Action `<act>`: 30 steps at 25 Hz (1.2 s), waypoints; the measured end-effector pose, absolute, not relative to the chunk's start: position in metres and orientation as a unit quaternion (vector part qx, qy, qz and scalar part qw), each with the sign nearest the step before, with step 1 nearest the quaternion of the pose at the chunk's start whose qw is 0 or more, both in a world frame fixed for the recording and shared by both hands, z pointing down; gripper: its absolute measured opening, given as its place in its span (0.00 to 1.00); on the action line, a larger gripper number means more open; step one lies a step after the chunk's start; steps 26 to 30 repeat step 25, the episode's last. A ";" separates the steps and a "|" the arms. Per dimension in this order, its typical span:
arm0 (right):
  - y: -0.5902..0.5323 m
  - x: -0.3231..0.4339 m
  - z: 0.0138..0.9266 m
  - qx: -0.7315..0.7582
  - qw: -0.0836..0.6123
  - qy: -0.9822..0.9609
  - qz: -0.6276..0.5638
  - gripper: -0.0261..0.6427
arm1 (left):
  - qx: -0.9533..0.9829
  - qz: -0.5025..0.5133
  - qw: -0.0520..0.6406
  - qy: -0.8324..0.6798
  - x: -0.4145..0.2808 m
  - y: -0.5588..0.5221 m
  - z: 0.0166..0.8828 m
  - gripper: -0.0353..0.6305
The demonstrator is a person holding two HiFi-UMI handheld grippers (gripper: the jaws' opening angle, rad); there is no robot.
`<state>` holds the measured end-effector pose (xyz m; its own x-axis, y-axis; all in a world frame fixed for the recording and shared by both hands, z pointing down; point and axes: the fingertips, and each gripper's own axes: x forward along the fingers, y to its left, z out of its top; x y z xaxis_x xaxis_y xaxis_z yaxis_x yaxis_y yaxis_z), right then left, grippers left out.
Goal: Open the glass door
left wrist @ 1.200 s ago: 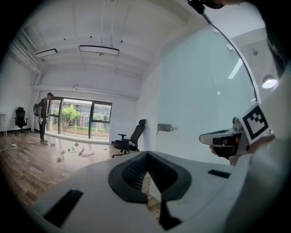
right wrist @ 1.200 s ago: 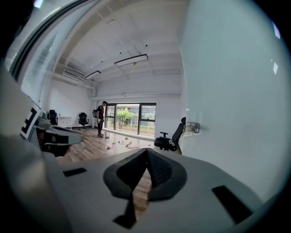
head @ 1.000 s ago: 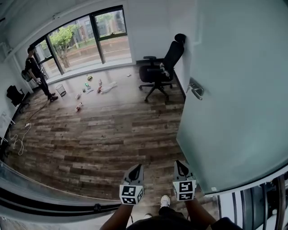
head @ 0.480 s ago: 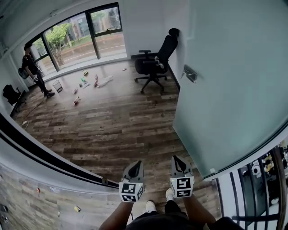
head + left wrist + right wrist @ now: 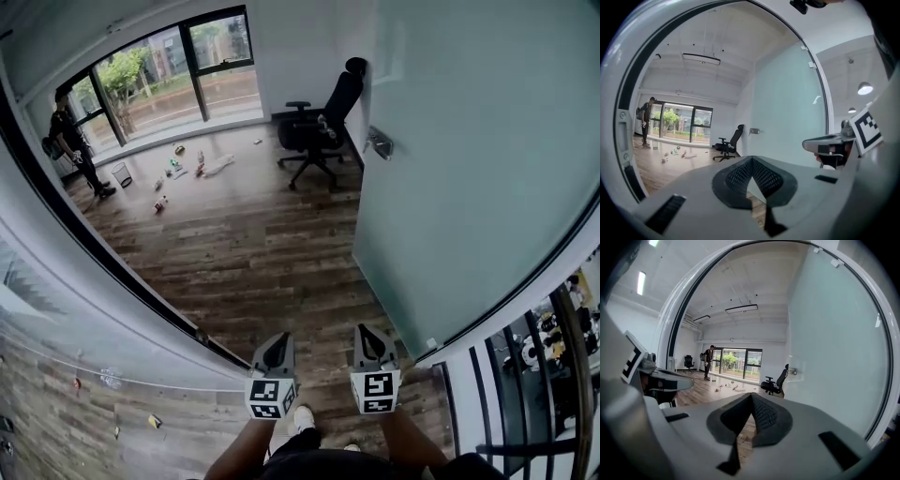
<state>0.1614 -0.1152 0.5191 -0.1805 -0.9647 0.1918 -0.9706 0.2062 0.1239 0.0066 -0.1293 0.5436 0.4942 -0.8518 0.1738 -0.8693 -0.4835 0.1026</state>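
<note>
The frosted glass door (image 5: 469, 178) stands swung open into the room on the right, its metal handle (image 5: 380, 142) on the far edge near the wall. My left gripper (image 5: 276, 352) and right gripper (image 5: 368, 342) are held side by side low in the head view, well short of the handle and apart from the glass. Both are shut with nothing between the pads. The left gripper view looks over its shut gripper (image 5: 752, 159) at the door (image 5: 787, 108) and handle (image 5: 754, 131). In the right gripper view, beyond my gripper (image 5: 751, 395), the handle (image 5: 791, 371) is far ahead.
A black door frame (image 5: 94, 253) with a frosted panel runs diagonally on my left. A black office chair (image 5: 319, 127) stands by the far wall. A person (image 5: 70, 141) stands at the windows, with a bin (image 5: 122, 175) and litter (image 5: 178, 169) on the wood floor. Railing bars (image 5: 525, 375) are at the lower right.
The black frame on the left has swept from the bottom edge up into a steep diagonal. Chair and handle have drawn slightly away. Both grippers stay shut and side by side.
</note>
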 end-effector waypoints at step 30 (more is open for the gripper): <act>0.091 0.249 0.517 0.616 0.080 -0.783 -0.021 0.06 | 0.844 0.037 0.057 -0.532 0.092 0.083 0.531 0.06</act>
